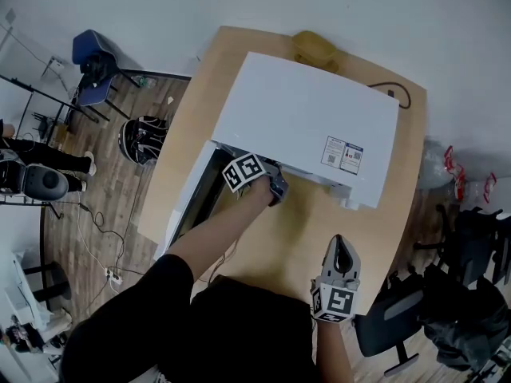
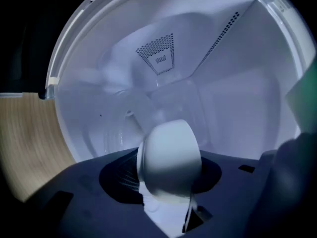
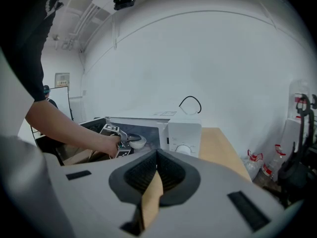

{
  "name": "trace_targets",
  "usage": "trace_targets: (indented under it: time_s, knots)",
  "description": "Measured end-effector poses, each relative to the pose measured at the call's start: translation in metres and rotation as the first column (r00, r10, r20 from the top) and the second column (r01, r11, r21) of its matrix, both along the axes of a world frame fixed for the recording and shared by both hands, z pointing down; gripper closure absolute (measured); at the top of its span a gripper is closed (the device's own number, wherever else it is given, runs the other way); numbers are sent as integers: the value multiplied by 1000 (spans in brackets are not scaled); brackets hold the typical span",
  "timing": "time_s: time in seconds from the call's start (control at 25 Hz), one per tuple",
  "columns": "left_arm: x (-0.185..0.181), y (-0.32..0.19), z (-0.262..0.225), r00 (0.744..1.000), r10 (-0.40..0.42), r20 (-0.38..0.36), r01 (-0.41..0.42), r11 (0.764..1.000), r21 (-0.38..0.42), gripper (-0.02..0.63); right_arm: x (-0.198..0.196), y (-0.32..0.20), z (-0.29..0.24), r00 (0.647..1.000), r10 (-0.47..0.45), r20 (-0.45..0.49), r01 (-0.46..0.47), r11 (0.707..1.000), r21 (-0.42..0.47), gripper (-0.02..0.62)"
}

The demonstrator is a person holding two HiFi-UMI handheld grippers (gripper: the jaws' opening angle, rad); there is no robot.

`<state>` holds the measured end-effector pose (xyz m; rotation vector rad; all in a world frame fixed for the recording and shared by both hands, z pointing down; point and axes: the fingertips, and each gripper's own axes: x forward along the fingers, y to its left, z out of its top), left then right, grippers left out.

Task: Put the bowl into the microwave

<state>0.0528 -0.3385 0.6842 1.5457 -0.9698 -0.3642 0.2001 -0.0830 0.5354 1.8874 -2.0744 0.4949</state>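
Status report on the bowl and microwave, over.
Left gripper shut on bowl, at mouth of open microwave. Right gripper shut, empty, over table. Cavity unobstructed.

White microwave (image 1: 307, 126) on wooden bench (image 1: 399, 214), label on top near right front corner. Door (image 1: 185, 204) swung open to left. Left gripper (image 1: 276, 187) at mouth of opening, marker cube up, jaws hidden under microwave's front edge. Right gripper (image 1: 339, 246) over bare bench, well apart from microwave, jaws drawn together to a point. Yellow object (image 1: 314, 48) and black cable (image 1: 398, 94) behind microwave. Blue chair (image 1: 96, 66) on wooden floor at left, black office chair (image 1: 383, 329) at lower right.
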Motion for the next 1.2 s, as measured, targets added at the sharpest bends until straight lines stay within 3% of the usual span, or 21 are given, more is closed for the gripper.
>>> trace_targets:
  time_s: [0.12, 0.28, 0.52, 0.72, 0.92, 1.08, 1.2]
  knots:
    - [-4, -5, 1, 995, 4, 104, -7, 999, 32, 410, -8, 2, 4, 1000, -16, 10, 16, 1000, -10, 535]
    - [-5, -5, 11, 958, 58, 281, -68, 997, 25, 410, -8, 7, 15, 1000, -18, 10, 18, 999, -32, 535]
    - [-9, -2, 12, 934, 59, 353, -71, 997, 20, 410, -1, 12, 21, 1000, -5, 6, 5, 999, -48, 535]
    - [-18, -2, 14, 889, 44, 456, -67, 997, 34, 410, 3, 12, 20, 1000, 7, 17, -7, 999, -40, 535]
    - [-22, -1, 14, 874, 35, 484, -61, 997, 37, 389, 2, 16, 22, 1000, 7, 20, -6, 999, -47, 535]
    - [-29, -6, 11, 896, -11, 444, -10, 999, 45, 371, 1, 18, 23, 1000, 5, 25, -4, 999, -49, 535]
    - [-34, -7, 12, 889, -25, 457, 5, 999, 45, 368, 1, 19, 24, 1000, 7, 28, -6, 999, -53, 535]
